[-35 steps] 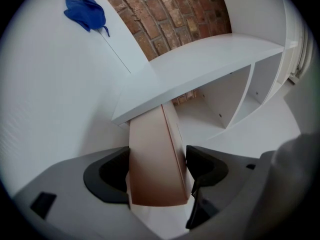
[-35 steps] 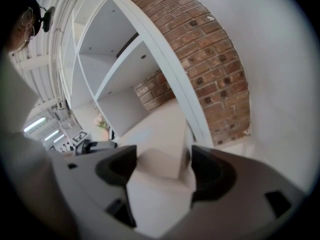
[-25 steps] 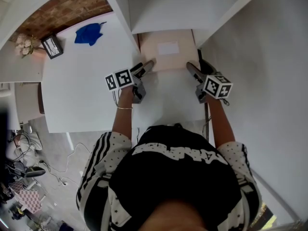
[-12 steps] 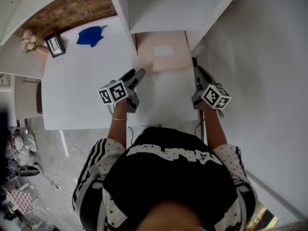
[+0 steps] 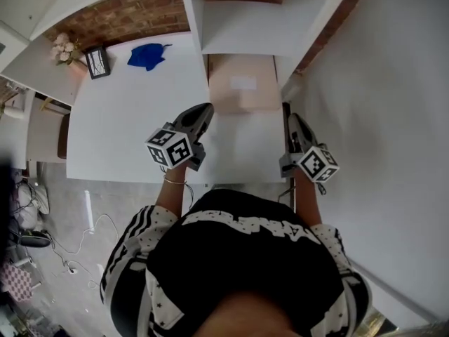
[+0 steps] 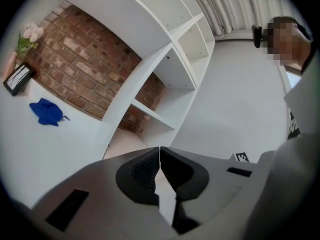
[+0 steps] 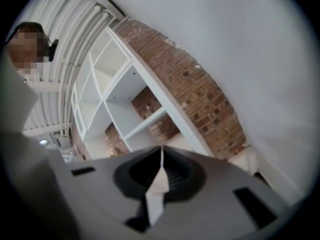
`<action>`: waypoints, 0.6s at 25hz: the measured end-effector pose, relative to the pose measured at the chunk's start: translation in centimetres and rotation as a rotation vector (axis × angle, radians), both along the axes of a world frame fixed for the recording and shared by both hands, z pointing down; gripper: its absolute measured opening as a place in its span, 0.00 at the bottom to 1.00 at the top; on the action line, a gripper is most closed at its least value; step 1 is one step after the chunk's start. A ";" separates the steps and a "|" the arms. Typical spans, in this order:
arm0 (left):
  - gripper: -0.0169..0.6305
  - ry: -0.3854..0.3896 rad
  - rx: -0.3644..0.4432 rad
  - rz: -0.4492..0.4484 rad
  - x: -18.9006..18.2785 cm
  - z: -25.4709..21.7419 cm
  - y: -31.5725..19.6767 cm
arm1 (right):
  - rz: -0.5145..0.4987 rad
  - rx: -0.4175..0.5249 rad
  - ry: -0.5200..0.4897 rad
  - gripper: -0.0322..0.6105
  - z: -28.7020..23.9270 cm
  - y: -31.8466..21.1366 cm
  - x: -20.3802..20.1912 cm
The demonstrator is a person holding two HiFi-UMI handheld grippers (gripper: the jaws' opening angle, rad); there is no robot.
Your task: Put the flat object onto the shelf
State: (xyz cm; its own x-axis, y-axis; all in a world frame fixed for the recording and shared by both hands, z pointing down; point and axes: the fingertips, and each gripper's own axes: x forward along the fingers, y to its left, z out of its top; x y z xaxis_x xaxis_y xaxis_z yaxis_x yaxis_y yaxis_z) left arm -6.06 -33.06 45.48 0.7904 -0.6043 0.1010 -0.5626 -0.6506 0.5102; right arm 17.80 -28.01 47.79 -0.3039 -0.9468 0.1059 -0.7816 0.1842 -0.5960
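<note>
Bright even light, fisheye edges, slight blur

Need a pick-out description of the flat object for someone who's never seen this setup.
Start at the white table by the brick wall; a white shelf unit stands at its right end. In the unit's lowest bay lies a flat beige parcel. It alone is pale tan with a small white label on top, unlike the crumpled blue cloth and picture frame farther left.

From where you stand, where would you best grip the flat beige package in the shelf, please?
Take the package by its near edge, probably, coming from the open front: it lies flat and the shelf walls it in on both sides.
</note>
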 end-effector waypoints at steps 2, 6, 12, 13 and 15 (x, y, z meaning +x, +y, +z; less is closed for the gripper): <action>0.09 -0.037 0.037 0.019 0.5 -0.9 0.6 | -0.006 -0.001 -0.012 0.10 -0.3 0.7 -0.3; 0.09 -0.066 0.084 0.035 0.9 -2.1 1.6 | -0.027 0.009 -0.008 0.10 -0.9 1.4 -1.0; 0.09 -0.100 0.100 0.043 1.4 -3.0 2.8 | -0.045 0.016 -0.008 0.10 -1.8 2.3 -1.3; 0.09 -0.104 0.099 0.044 1.4 -3.0 3.1 | -0.044 0.016 -0.010 0.10 -1.9 2.5 -1.3; 0.09 -0.107 0.096 0.042 1.5 -2.9 3.6 | -0.047 0.018 -0.009 0.10 -1.9 2.9 -1.3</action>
